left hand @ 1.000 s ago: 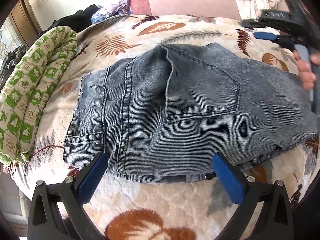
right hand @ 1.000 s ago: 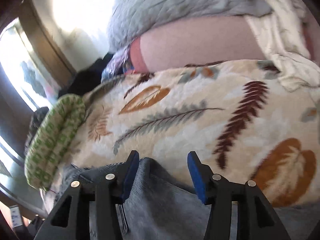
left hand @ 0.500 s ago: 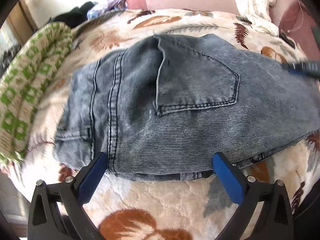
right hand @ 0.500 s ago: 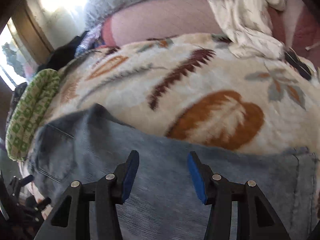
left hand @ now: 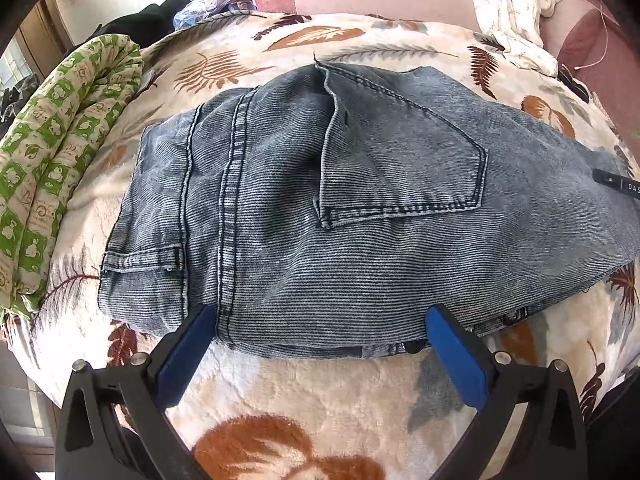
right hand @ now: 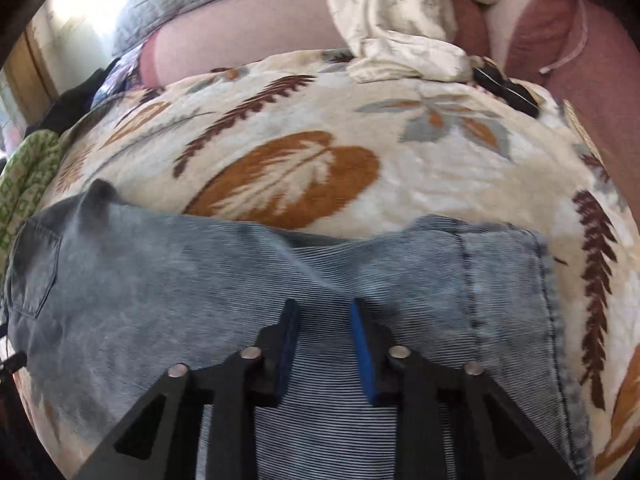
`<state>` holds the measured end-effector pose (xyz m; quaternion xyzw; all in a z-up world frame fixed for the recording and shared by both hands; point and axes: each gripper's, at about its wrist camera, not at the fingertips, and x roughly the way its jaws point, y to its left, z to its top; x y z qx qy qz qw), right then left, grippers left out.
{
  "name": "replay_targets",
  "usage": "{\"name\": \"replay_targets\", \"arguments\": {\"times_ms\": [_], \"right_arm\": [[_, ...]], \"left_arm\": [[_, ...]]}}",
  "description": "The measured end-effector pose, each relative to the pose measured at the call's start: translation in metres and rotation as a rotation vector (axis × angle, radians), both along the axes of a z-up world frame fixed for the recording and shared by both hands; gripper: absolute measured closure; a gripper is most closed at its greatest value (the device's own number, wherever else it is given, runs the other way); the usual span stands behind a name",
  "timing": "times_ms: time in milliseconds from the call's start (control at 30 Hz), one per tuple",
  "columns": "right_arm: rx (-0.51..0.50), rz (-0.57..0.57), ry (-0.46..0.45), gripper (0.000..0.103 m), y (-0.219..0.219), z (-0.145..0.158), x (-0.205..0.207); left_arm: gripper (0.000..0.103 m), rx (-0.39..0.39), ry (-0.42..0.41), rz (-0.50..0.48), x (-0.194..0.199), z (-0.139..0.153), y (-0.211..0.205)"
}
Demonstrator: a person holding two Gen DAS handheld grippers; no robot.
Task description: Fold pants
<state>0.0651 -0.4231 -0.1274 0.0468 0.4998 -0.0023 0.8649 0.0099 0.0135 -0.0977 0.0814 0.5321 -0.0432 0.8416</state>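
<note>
From the left wrist camera, the pants (left hand: pixel 360 208) lie flat on the leafy blanket (left hand: pixel 320 392) on the bed, already folded over, with a back pocket (left hand: pixel 404 160) facing up. The left gripper (left hand: pixel 320 332) sits at the near edge of the pants with its jaws wide apart and nothing between them. If it shuts here, I think it could pinch only the top layer, and then the fold would slide open when it lifts. It could also grab the fluffy blanket along with the denim and drag both. A rolled green and white cloth (left hand: pixel 60 152) lies just beside the waist end, so a big swing that way might bump it. At the right edge, a black bar of the other tool (left hand: pixel 618 186) rests over the pants, and it shows the white letters "DAS"; the rest is cut off. From the right wrist camera, the right gripper (right hand: pixel 324 332) is low over the leg part of the pants, with its jaws narrow, and cloth shows in the gap. I cannot tell if it is truly pinching the denim. If it is just resting, a pull could slip off and leave a lumpy wrinkle. This view is a bit blurry, and I can read no words in it.
</note>
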Motion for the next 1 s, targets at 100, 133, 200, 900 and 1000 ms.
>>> {"name": "replay_targets", "arguments": {"times_ms": [100,133,200,900,1000], "right_arm": [[0.013,-0.037,0.006,0.095,-0.012,-0.001,0.001],[0.02,-0.037,0.009,0.095,-0.011,-0.001,0.003],[0.024,-0.051,0.015,0.094,-0.01,0.004,0.004],[0.293,-0.39,-0.135,0.072,-0.119,0.054,-0.117],[0.272,-0.371,-0.13,0.071,-0.114,0.054,-0.115]], "left_arm": [[0.0,-0.001,0.006,0.01,-0.003,0.0,0.001],[0.0,0.0,0.01,0.018,-0.004,0.001,0.001],[0.0,0.012,0.012,0.027,-0.006,0.004,-0.001],[0.0,0.061,-0.036,-0.251,-0.011,0.015,-0.12],[0.0,0.07,-0.014,-0.265,-0.009,0.008,-0.13]]}}
